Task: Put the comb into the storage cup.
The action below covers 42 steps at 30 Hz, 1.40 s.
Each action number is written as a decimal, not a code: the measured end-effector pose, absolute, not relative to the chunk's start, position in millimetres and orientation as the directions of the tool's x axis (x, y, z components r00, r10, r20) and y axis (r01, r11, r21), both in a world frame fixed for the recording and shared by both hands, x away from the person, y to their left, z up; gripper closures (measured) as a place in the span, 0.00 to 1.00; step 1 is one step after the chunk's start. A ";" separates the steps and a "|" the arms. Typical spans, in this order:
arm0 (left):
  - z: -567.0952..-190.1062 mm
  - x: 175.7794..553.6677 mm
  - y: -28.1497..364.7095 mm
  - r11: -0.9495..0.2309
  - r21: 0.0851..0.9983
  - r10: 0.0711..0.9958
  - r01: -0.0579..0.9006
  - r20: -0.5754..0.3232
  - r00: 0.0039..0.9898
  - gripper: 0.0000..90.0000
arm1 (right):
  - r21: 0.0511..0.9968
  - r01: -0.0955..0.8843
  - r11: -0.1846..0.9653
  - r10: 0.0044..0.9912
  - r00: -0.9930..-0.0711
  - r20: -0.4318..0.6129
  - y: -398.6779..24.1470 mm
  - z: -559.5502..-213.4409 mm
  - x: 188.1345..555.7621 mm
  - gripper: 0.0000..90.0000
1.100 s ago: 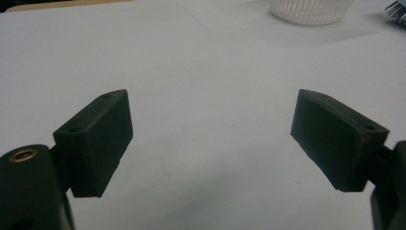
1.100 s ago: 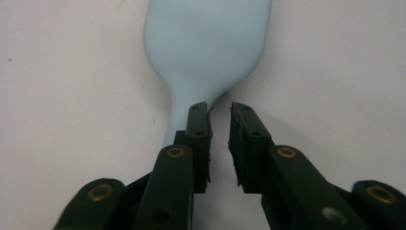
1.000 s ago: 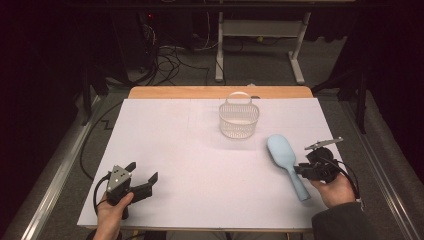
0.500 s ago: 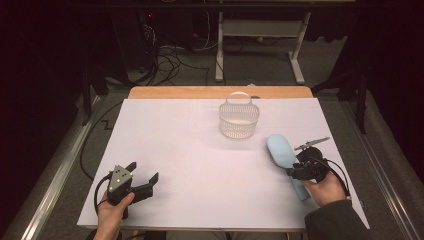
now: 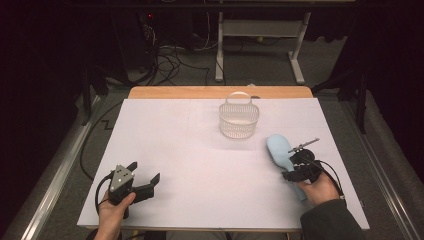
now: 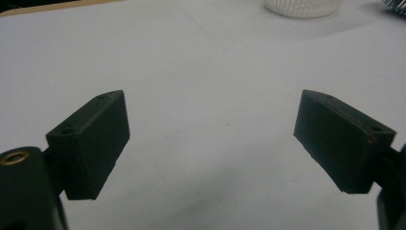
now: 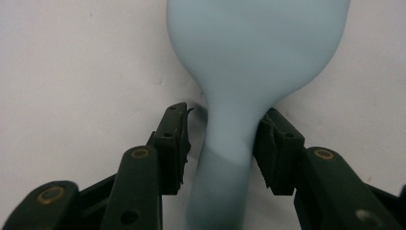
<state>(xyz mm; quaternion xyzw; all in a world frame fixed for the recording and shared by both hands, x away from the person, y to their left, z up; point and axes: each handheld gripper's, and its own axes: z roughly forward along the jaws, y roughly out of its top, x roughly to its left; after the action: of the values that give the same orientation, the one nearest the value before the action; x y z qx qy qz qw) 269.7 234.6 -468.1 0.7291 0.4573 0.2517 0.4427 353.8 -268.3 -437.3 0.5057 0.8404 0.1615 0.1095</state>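
Note:
A light blue hairbrush lies bristles down on the white table cover, right of centre. My right gripper sits low over its handle. In the right gripper view the handle runs between the jaws of the right gripper. The jaws have just been opening: a gap shows beside the left pad, and the right pad sits close against the handle. My left gripper rests at the front left, open, with bare table between the jaws of the left gripper.
A white slotted basket with a handle stands at the back centre, its base showing in the left gripper view. The white cover spans the table; a wooden edge borders the back. Cables and desk legs lie on the floor beyond.
My right gripper has shifted left and down from beside the brush to astride its handle, with its jaws wider. The left hand has stayed put.

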 end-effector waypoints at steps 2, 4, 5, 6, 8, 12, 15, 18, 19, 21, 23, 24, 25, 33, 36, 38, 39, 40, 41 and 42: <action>-467.9 270.3 234.1 -0.190 0.875 0.889 0.444 -0.038 0.456 0.14 | 0.381 0.815 0.437 0.886 -0.462 -0.028 -268.3 -437.3 354.4 0.69; -467.7 270.7 233.7 -0.191 0.875 0.889 0.445 -0.038 0.456 0.14 | 0.385 0.814 0.435 0.888 -0.459 -0.034 -268.9 -437.3 354.3 0.72; -467.7 270.9 233.3 -0.192 0.875 0.889 0.445 -0.037 0.456 0.14 | 0.386 0.815 0.433 0.889 -0.456 -0.034 -269.1 -437.4 354.3 0.72; -467.7 271.1 233.1 -0.193 0.874 0.889 0.445 -0.036 0.456 0.14 | 0.387 0.816 0.430 0.891 -0.453 -0.035 -269.1 -437.5 354.2 0.73; -467.5 271.5 232.5 -0.193 0.875 0.889 0.445 -0.036 0.456 0.14 | 0.386 0.815 0.433 0.891 -0.453 -0.043 -268.5 -437.5 354.0 0.74; -467.2 272.3 231.2 -0.197 0.874 0.888 0.443 -0.032 0.458 0.14 | 0.384 0.816 0.431 0.892 -0.449 -0.048 -268.8 -437.0 353.7 0.78; -467.0 272.9 230.5 -0.200 0.874 0.887 0.443 -0.030 0.460 0.14 | 0.385 0.816 0.430 0.892 -0.449 -0.046 -268.9 -437.0 353.4 0.78; -466.5 273.4 229.7 -0.203 0.875 0.886 0.440 -0.027 0.463 0.14 | 0.389 0.815 0.430 0.893 -0.448 -0.049 -268.4 -437.0 352.4 0.78; -466.3 273.5 229.5 -0.203 0.876 0.885 0.438 -0.027 0.464 0.14 | 0.393 0.812 0.431 0.892 -0.449 -0.052 -268.3 -437.0 351.7 0.78; -465.7 273.9 229.0 -0.202 0.877 0.884 0.435 -0.028 0.467 0.13 | 0.401 0.805 0.436 0.890 -0.453 -0.058 -267.8 -436.0 349.9 0.79; -465.1 274.3 228.4 -0.205 0.877 0.882 0.434 -0.026 0.470 0.13 | 0.417 0.796 0.440 0.887 -0.456 -0.065 -267.7 -433.7 347.8 0.79; -464.9 274.6 228.0 -0.207 0.877 0.881 0.433 -0.024 0.472 0.13 | 0.425 0.791 0.440 0.887 -0.457 -0.067 -267.8 -432.7 346.9 0.79; -464.8 274.8 227.5 -0.207 0.878 0.881 0.432 -0.025 0.473 0.13 | 0.429 0.789 0.441 0.886 -0.458 -0.069 -268.0 -431.7 346.2 0.79; -463.0 275.9 224.5 -0.208 0.881 0.878 0.425 -0.023 0.478 0.12 | 0.464 0.764 0.447 0.878 -0.473 -0.067 -270.4 -427.8 341.7 0.79; -462.2 275.9 223.8 -0.207 0.884 0.878 0.420 -0.022 0.479 0.12 | 0.479 0.757 0.444 0.878 -0.475 -0.063 -271.1 -426.2 339.7 0.79; -461.6 276.0 223.4 -0.210 0.884 0.877 0.417 -0.019 0.480 0.12 | 0.488 0.752 0.443 0.877 -0.478 -0.059 -271.8 -425.3 338.4 0.79; -461.4 275.9 223.0 -0.208 0.885 0.877 0.416 -0.020 0.481 0.12 | 0.494 0.748 0.444 0.875 -0.481 -0.058 -272.4 -424.9 337.8 0.79; -461.3 276.1 222.6 -0.207 0.885 0.876 0.417 -0.021 0.481 0.12 | 0.499 0.746 0.440 0.876 -0.480 -0.055 -272.7 -424.6 336.8 0.79; -461.3 276.4 222.2 -0.208 0.885 0.876 0.418 -0.022 0.482 0.12 | 0.504 0.741 0.443 0.873 -0.485 -0.055 -273.3 -424.0 336.1 0.79; -461.3 276.8 221.6 -0.209 0.884 0.876 0.418 -0.021 0.483 0.12 | 0.510 0.740 0.439 0.874 -0.483 -0.052 -273.4 -423.6 334.9 0.79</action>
<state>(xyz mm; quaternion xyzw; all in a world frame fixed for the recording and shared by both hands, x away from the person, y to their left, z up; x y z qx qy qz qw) 276.8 221.6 -461.3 0.7347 0.4403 0.2546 0.4489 334.9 -273.4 -423.6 0.4841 0.8337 0.2149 0.1562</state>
